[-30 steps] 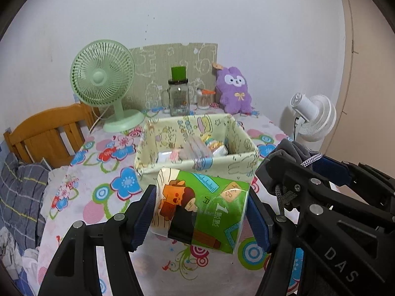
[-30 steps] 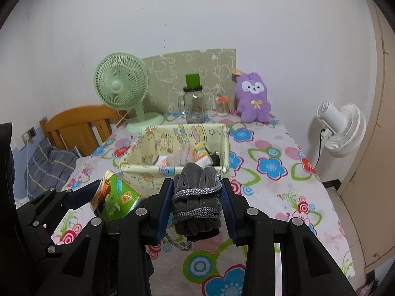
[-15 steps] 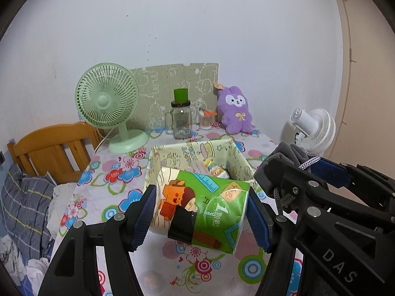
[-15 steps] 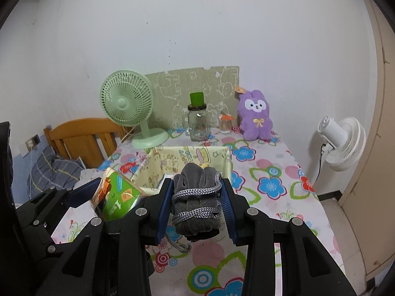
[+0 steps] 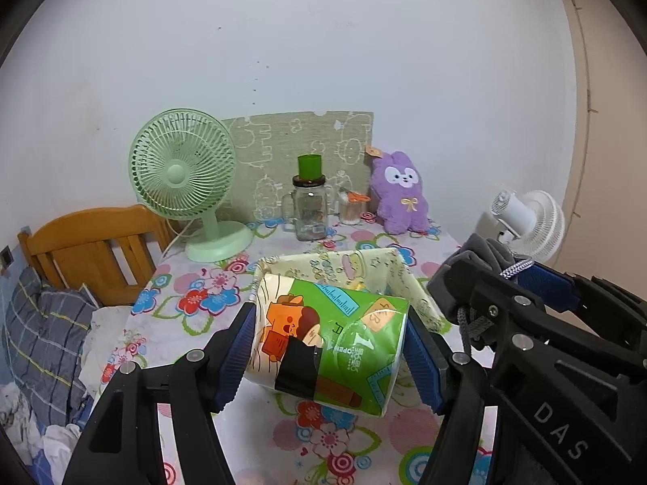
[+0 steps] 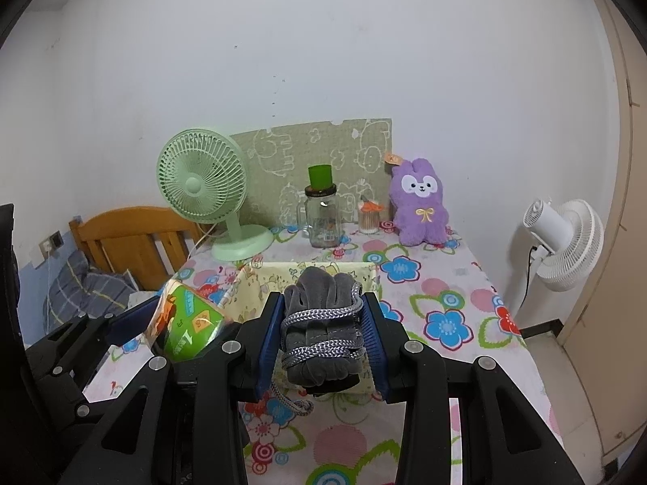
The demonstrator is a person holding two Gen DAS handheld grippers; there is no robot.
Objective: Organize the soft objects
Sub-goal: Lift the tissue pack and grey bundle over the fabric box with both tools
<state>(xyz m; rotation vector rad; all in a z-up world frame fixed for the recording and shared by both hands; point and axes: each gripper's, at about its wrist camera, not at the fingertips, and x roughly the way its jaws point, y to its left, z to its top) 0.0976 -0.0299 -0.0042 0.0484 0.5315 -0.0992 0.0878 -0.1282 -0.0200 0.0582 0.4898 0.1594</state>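
Note:
My left gripper [image 5: 329, 347] is shut on a green cartoon-print tissue pack [image 5: 327, 343] and holds it above the table, in front of the pale yellow fabric storage box [image 5: 364, 266]. My right gripper [image 6: 321, 337] is shut on a grey glove bundle tied with grey cord [image 6: 321, 331], held above the near part of the box [image 6: 250, 283]. The tissue pack [image 6: 186, 329] shows at the left in the right wrist view. The glove bundle [image 5: 491, 252] shows at the right in the left wrist view. The box's inside is mostly hidden.
At the back of the flowered tablecloth [image 6: 445, 295] stand a green desk fan [image 6: 206, 190], a glass jar with a green cup on it [image 6: 321, 210], a small cup [image 6: 368, 218] and a purple plush rabbit [image 6: 420, 202]. A wooden headboard [image 6: 133, 238] is left; a white fan [image 6: 562, 238] is right.
Both grippers have risen and pulled back from the box with their loads still held. The box now looks lower and smaller in both views.

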